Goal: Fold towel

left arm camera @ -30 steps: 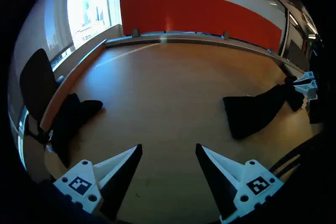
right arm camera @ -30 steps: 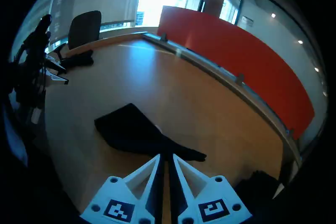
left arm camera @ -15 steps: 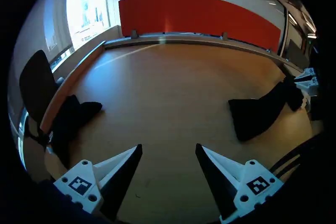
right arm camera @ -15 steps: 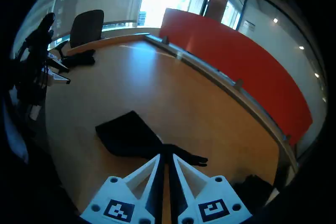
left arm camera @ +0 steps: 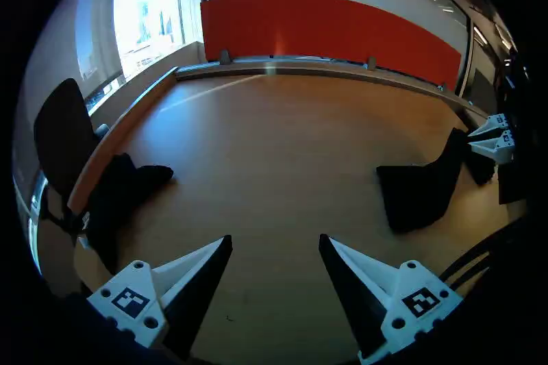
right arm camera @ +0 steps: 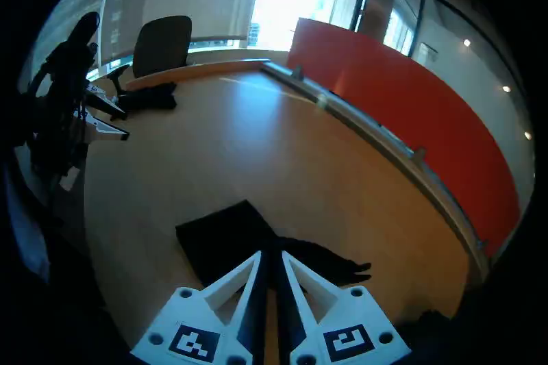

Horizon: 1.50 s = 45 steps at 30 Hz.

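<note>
A dark towel [left arm camera: 421, 187] lies on the wooden table at the right in the left gripper view, one end lifted. In the right gripper view that towel [right arm camera: 233, 242] spreads just ahead of the fingers. My right gripper [right arm camera: 272, 259] is shut on the towel's edge; the same gripper [left arm camera: 494, 140] appears at the far right in the left gripper view, holding the raised cloth. My left gripper [left arm camera: 274, 245] stands open over bare wood, well left of the towel, with nothing between its fingers. From the right gripper view the left gripper [right arm camera: 106, 115] is seen far off at the left.
A second dark cloth [left arm camera: 127, 183] lies at the table's left edge, near a black office chair [left arm camera: 58, 135]. A red partition [left arm camera: 329, 26] runs along the table's far side. The wooden table [left arm camera: 274, 139] stretches wide between the two cloths.
The right gripper has lifted and pulled the towel's held end, so the cloth has bunched into a shorter, more upright shape. The left gripper has stayed put and open.
</note>
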{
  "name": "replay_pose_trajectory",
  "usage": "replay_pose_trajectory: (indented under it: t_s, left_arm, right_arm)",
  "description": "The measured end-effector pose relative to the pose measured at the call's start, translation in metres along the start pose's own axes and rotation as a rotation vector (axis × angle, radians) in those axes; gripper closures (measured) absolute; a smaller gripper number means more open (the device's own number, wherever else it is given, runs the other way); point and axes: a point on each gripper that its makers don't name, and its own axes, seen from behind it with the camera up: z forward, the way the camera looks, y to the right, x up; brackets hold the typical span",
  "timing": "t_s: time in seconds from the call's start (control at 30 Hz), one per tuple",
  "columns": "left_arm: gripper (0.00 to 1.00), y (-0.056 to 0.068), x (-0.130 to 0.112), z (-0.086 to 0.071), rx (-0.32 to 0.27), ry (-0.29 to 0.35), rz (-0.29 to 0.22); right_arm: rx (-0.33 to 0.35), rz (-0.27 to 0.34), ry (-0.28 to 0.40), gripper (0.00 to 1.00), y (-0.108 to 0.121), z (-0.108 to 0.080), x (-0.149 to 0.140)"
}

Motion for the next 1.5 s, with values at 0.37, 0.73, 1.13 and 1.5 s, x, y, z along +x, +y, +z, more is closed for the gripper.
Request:
replay_pose_trajectory:
  t_s: [0.37, 0.73, 1.13, 1.5]
  left_arm:
    - [0.06, -0.019, -0.006, -0.005, 0.026, -0.003, -0.025]
    - [0.06, -0.026, -0.009, -0.004, 0.034, -0.008, -0.029]
    - [0.06, -0.019, -0.003, -0.003, 0.026, -0.002, -0.018]
    - [0.06, -0.017, -0.005, -0.003, 0.026, -0.006, -0.012]
  right_arm:
    - [0.112, 0.0, -0.019, 0.78, -0.05, 0.04, 0.005]
    - [0.091, 0.043, -0.046, 0.27, -0.043, 0.042, -0.011]
    - [0.061, 0.078, -0.075, 0.27, -0.037, 0.039, -0.035]
    - [0.069, 0.124, -0.141, 0.27, -0.052, 0.042, -0.077]
